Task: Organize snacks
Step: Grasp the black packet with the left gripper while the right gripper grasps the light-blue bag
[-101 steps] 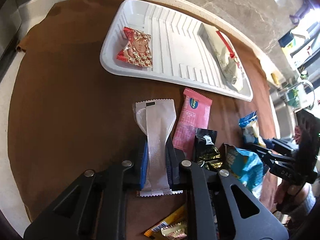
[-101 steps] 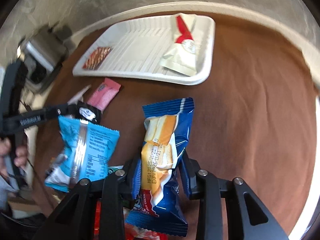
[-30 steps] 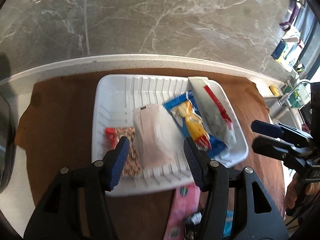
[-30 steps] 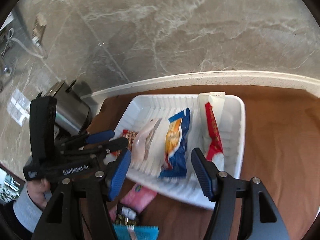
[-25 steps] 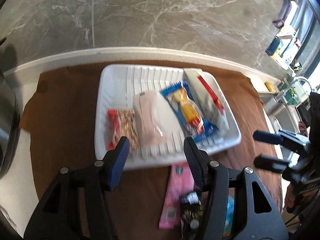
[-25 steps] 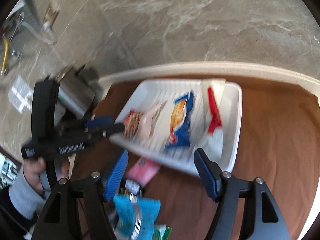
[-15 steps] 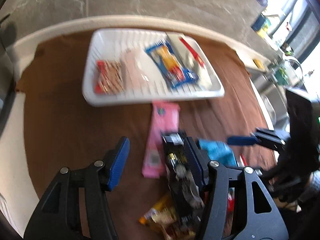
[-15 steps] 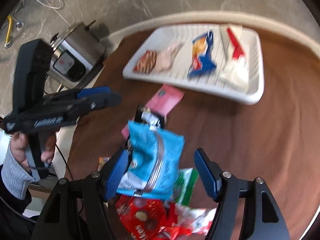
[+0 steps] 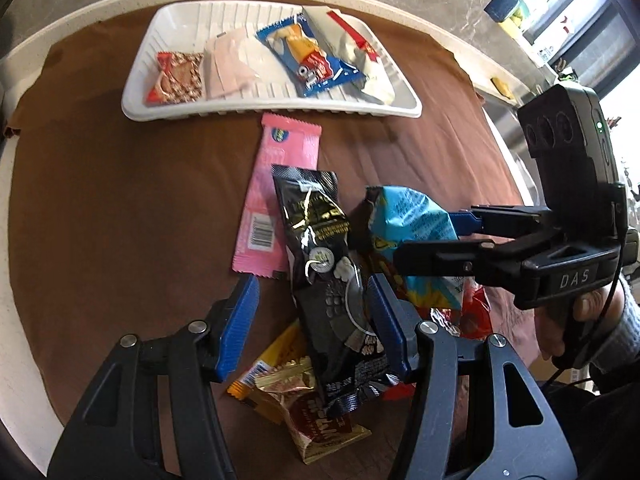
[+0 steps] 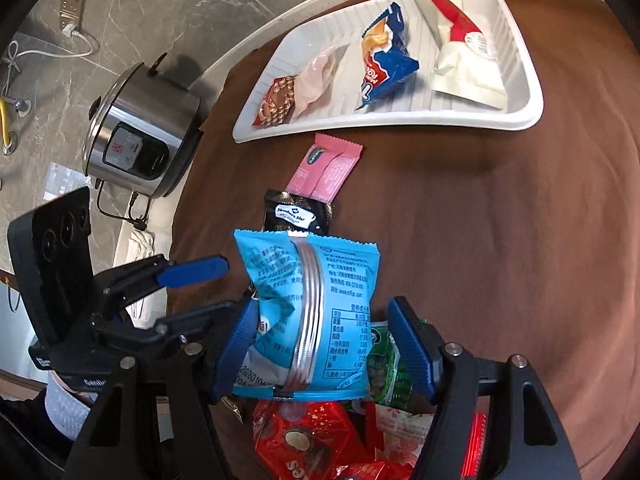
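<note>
A white tray point(image 9: 272, 112) at the back of the brown cloth holds a red packet point(image 9: 176, 78), a pale pink one point(image 9: 228, 64), a blue-and-orange one point(image 9: 308, 56) and a white-and-red one point(image 9: 356, 60). In front of it lie a pink packet point(image 9: 276, 192) and a black packet point(image 9: 316, 240). My left gripper point(image 9: 314, 320) is open and straddles the black packet's near half. My right gripper point(image 10: 320, 344) is closing around a light blue packet point(image 10: 312, 312). A gap still shows at its right pad.
A heap of red point(image 10: 312, 444), green point(image 10: 384, 368) and gold point(image 9: 288, 380) snack packets lies at the near edge. A steel rice cooker point(image 10: 140, 132) stands off the cloth to the left. A hand point(image 9: 592, 312) grips the right tool.
Both grippers drew back from over the tray and dropped toward the loose snacks. The packets they carried earlier now lie in the tray. Each gripper now straddles a new packet.
</note>
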Demonstrator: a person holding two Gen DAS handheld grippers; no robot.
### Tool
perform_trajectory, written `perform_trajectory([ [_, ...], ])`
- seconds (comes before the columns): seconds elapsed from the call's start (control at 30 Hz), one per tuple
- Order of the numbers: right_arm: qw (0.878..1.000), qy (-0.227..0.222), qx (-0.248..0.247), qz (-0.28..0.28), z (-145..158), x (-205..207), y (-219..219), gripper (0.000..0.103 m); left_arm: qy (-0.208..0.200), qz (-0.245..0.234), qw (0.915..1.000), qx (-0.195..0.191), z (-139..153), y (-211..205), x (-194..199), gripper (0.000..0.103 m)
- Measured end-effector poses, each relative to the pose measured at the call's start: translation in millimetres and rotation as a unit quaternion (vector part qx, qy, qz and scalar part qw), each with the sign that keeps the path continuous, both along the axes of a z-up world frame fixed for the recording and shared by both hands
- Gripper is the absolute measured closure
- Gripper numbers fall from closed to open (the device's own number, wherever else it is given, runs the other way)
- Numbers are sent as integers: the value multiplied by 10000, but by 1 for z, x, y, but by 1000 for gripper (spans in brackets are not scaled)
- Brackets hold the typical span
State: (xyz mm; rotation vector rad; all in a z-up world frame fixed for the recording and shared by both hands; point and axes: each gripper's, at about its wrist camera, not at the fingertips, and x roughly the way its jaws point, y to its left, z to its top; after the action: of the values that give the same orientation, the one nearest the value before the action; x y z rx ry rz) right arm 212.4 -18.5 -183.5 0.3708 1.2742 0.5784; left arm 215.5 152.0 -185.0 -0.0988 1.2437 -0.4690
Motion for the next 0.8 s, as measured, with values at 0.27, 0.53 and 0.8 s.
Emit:
perform_trajectory([
  [0.27,9999,-23,41,165,1,-1,6,46,199,-10,9998,-84,-16,-11,1,49],
  [0.53,9992,76,393,23,-6,1,-3,51,357,182,9975,-576,-30,-5,6,66],
  [0.8,9988,82,489,-39,-6,1,-6,51,314,194,9971,-660,-30,-3,4,80],
])
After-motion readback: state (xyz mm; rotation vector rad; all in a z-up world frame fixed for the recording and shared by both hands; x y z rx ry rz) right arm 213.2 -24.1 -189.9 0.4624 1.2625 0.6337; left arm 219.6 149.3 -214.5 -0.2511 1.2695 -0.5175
